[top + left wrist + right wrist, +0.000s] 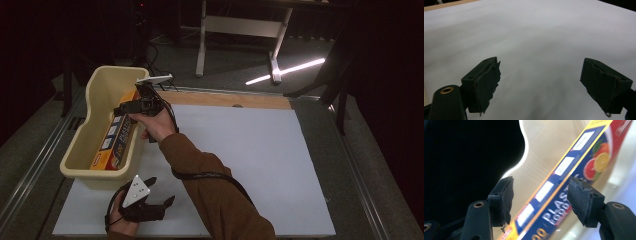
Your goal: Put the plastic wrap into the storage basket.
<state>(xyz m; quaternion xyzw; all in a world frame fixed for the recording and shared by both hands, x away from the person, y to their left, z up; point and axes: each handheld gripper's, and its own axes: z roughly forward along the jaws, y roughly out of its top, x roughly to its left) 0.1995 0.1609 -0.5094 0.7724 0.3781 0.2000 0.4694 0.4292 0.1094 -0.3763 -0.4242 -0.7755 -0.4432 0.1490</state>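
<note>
Item: plastic wrap box [116,142] — lying in the cream bin [80,145] at table's 10 o'clock. Right gripper [540,201] above it, jaws apart, empty. Left gripper [540,86] idle at 7 o'clock, spread wide. Risk — jaws could skid off the box's slanted edge, or catch the bin's rim.

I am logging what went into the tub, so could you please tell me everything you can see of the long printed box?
The box is a long, narrow carton, seemingly cardboard, blue and yellow with white label panels, a red end with citrus fruit pictures, and the words "PLASTIC FOOD". It lies lengthwise inside the cream plastic tub, leaning against its right wall. The right tool hangs open above it, one jaw on each side in the right gripper view, apparently not gripping it.
</note>
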